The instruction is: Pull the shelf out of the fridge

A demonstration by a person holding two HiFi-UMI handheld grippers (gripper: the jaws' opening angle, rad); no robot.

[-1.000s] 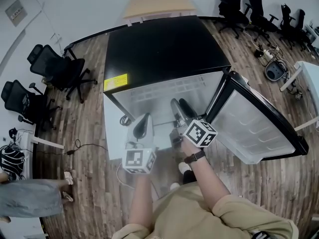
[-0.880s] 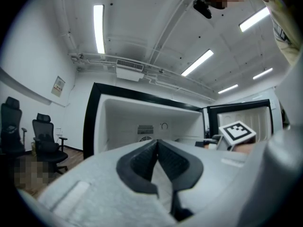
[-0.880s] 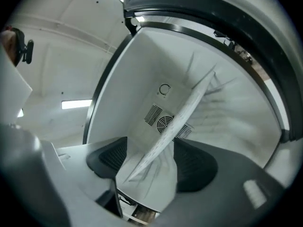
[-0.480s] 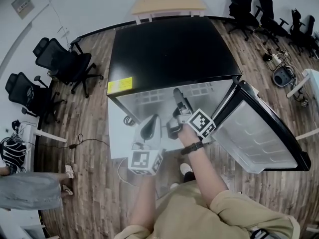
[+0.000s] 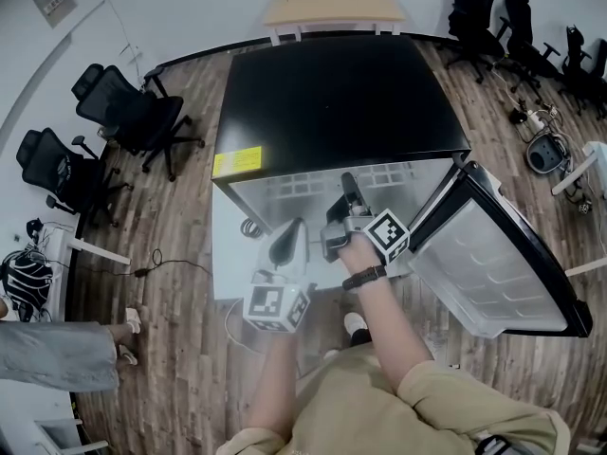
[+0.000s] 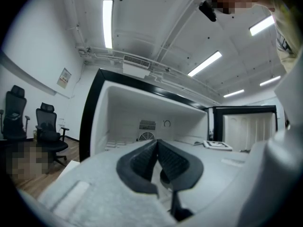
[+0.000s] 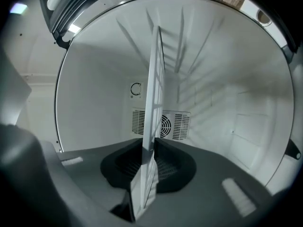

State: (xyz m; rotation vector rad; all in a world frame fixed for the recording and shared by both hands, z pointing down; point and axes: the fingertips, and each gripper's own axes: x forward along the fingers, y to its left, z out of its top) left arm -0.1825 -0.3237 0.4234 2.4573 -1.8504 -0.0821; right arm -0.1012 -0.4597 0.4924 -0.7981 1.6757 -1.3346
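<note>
The black-topped fridge (image 5: pixel 341 93) stands with its door (image 5: pixel 493 254) swung open to the right. A white wire shelf (image 5: pixel 379 177) lies inside; in the right gripper view the shelf (image 7: pixel 155 89) shows edge-on as an upright strip. My right gripper (image 5: pixel 349 186) reaches into the fridge opening. Its jaws have just been closing, and the right gripper (image 7: pixel 149 155) now clamps the shelf's front edge between its pads. My left gripper (image 5: pixel 289 235) hangs in front of the fridge, to the left of the right one. The left gripper (image 6: pixel 157 148) is shut with nothing in it.
A fan grille (image 7: pixel 163 124) sits on the fridge's back wall. Black office chairs (image 5: pixel 133 117) stand at the left and more chairs (image 5: pixel 503 17) at the back right. A wooden table (image 5: pixel 332 6) is behind the fridge. Cables (image 5: pixel 152 263) trail on the floor at left.
The right gripper has moved deeper into the fridge and rolled, and has taken hold of the shelf edge. The left gripper has stayed about where it was.
</note>
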